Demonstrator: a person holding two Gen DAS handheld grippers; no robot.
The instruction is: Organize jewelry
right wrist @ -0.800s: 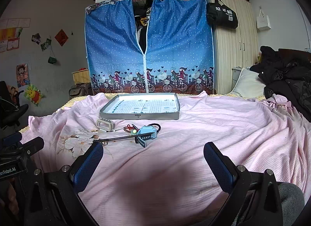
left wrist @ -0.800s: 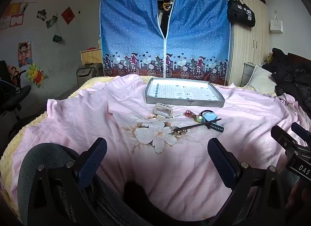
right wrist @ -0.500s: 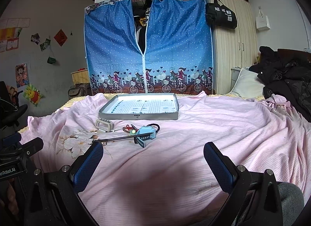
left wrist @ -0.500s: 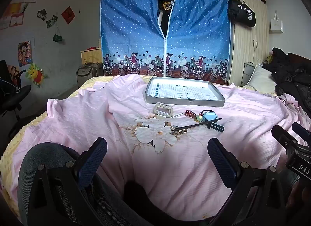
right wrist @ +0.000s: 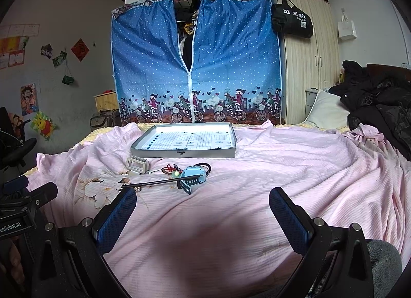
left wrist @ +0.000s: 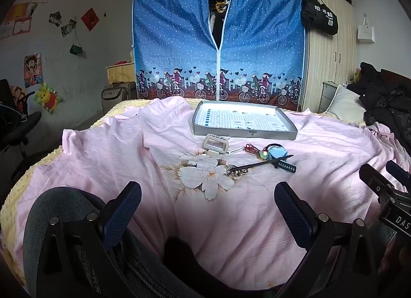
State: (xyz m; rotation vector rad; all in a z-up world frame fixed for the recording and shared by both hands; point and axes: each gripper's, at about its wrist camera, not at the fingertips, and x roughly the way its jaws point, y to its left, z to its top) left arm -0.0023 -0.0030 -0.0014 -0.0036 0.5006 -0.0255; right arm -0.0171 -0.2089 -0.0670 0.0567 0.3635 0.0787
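Little differs from 0.8 s ago: in both wrist views the tray and the cluster of small items sit a touch higher in the picture, and nothing on the bed has shifted.

The left gripper (left wrist: 207, 208) has its 2 blue-padded fingers spread wide, with nothing between them, above the pink bedsheet (left wrist: 102, 159). The right gripper (right wrist: 202, 210) is equally wide open and empty, and it too touches none of the items.

The jewelry lies well ahead of both grippers, in a loose group just in front of the grey tray (left wrist: 244, 132). In the left view, a beige rectangular buckle-like piece (left wrist: 215, 143) lies nearest the tray's front wall, with a red corded charm (left wrist: 250, 148) to its right. Beside that sits a light blue watch (left wrist: 277, 153), its dark strap (left wrist: 285, 166) trailing toward the camera. A black stick (left wrist: 260, 163) lies slantwise across the group, its lower end over a small gold-coloured trinket (left wrist: 235, 172) on the sheet's flower print. The tray's gridded floor holds no items.
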